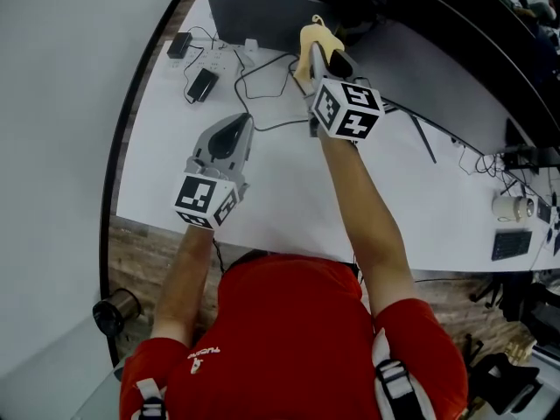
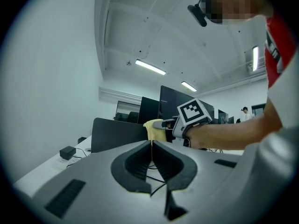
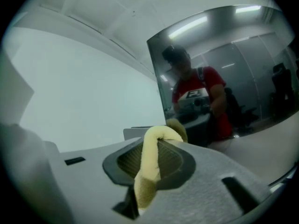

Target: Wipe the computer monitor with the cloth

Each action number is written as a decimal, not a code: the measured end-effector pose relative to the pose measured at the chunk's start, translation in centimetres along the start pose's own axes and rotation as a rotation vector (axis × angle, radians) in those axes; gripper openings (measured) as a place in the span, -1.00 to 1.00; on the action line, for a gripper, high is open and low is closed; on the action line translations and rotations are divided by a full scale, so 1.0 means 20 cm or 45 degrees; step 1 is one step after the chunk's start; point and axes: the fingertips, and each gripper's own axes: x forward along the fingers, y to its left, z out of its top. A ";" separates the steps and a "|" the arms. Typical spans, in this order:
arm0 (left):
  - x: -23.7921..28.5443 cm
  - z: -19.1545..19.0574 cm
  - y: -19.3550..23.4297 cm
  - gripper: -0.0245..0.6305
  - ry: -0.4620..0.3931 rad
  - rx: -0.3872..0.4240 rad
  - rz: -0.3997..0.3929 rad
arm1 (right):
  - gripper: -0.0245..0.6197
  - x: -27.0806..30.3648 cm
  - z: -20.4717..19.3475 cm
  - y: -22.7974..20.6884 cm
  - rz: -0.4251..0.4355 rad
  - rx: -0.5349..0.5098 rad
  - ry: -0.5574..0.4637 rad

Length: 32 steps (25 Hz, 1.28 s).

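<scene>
My right gripper is shut on a yellow cloth, raised over the far part of the white desk. It sits just left of the big dark monitor. In the right gripper view the cloth is pinched between the jaws and curls over their tips, and the monitor screen fills the right side, close ahead, reflecting a person in red. Whether the cloth touches the glass I cannot tell. My left gripper is shut on nothing, low over the desk. From the left gripper view its closed tips face the cloth.
A dark panel stands at the desk's far edge behind the cloth. A power strip with plugs, a black adapter and loose cables lie at far left. A mug and a keyboard sit far right.
</scene>
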 end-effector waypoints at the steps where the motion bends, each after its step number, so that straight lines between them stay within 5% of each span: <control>1: 0.00 0.01 0.00 -0.89 -0.005 -0.001 -0.005 | -0.74 0.00 0.03 0.01 -0.001 0.001 -0.005; 32: 0.14 0.24 -0.20 -0.89 -0.037 0.050 -0.199 | -0.74 -0.17 0.96 0.17 0.022 -0.047 -0.268</control>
